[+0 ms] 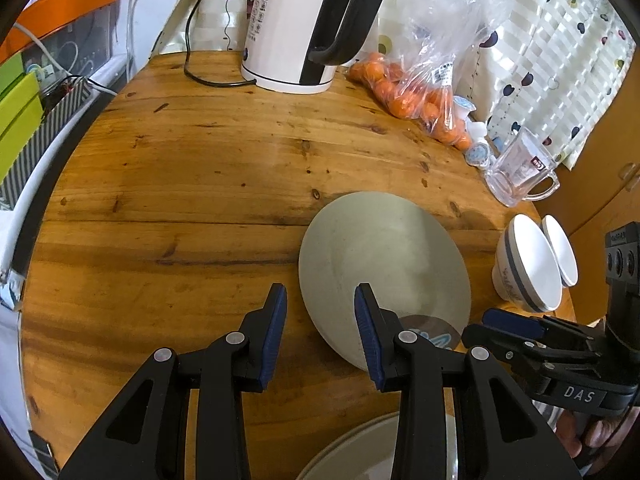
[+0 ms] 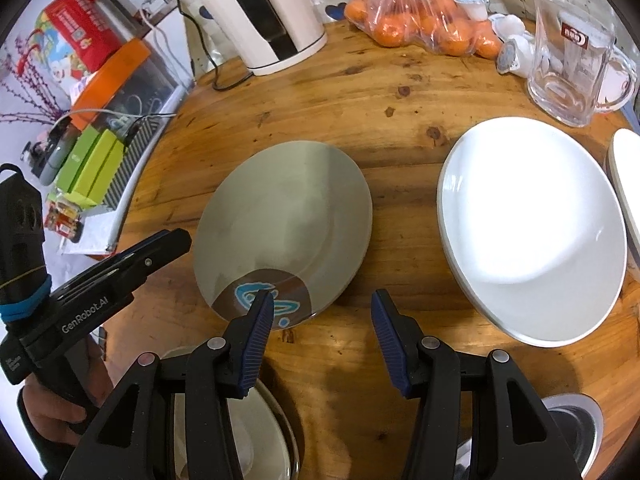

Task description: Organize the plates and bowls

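Note:
A grey plate [image 1: 384,256] [image 2: 284,208] with a brown patch and blue swirl lies flat on the round wooden table [image 1: 180,200]. My left gripper [image 1: 320,290] hovers open at the plate's left rim, which shows in the gap between the blue pads. My right gripper [image 2: 322,296] stands open at the plate's near edge, its left finger [image 2: 260,320] over the brown patch, with bare table between the jaws. A white deep plate [image 2: 532,224] sits to the right. Two white bowls with blue bands [image 1: 532,268] stand beyond it. Whether either gripper touches the plate is unclear.
A white kettle [image 1: 296,24] with its cord, a bag of oranges [image 1: 416,92] and a glass mug [image 1: 520,172] line the table's far side. Below the grippers sit a pale dish [image 2: 256,432] and a metal bowl [image 2: 576,420]. Boxes [image 2: 92,176] crowd the left.

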The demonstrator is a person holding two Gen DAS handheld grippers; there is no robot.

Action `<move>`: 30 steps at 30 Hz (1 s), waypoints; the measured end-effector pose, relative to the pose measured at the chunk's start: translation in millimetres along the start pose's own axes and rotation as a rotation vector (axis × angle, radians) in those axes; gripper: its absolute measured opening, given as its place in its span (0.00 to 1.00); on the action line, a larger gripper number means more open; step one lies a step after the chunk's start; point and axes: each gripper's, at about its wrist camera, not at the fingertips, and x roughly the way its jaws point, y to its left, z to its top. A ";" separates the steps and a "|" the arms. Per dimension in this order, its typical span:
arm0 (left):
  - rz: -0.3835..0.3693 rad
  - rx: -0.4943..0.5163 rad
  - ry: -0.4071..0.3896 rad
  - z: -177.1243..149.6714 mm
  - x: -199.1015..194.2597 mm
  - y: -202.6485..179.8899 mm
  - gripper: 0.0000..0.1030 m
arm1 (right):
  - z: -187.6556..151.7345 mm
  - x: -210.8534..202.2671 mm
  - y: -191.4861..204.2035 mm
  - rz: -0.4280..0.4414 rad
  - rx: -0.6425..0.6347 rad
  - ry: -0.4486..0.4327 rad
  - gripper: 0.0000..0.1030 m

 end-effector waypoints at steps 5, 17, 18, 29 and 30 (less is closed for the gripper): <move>-0.017 0.007 0.011 2.3 7.2 0.2 0.35 | 1.7 4.6 -0.5 -0.011 0.006 0.006 0.50; -0.039 0.034 0.026 8.2 17.5 -0.6 0.35 | 9.6 14.9 -1.0 -0.033 0.018 0.015 0.42; -0.042 0.033 0.029 8.2 18.5 -0.2 0.35 | 10.2 15.4 -0.9 -0.035 0.018 0.015 0.41; -0.048 0.031 0.039 9.1 25.3 5.0 0.29 | 12.5 20.4 -1.8 -0.042 0.023 0.020 0.35; -0.050 0.029 0.042 9.0 26.2 6.0 0.27 | 12.5 20.5 -1.8 -0.043 0.022 0.020 0.34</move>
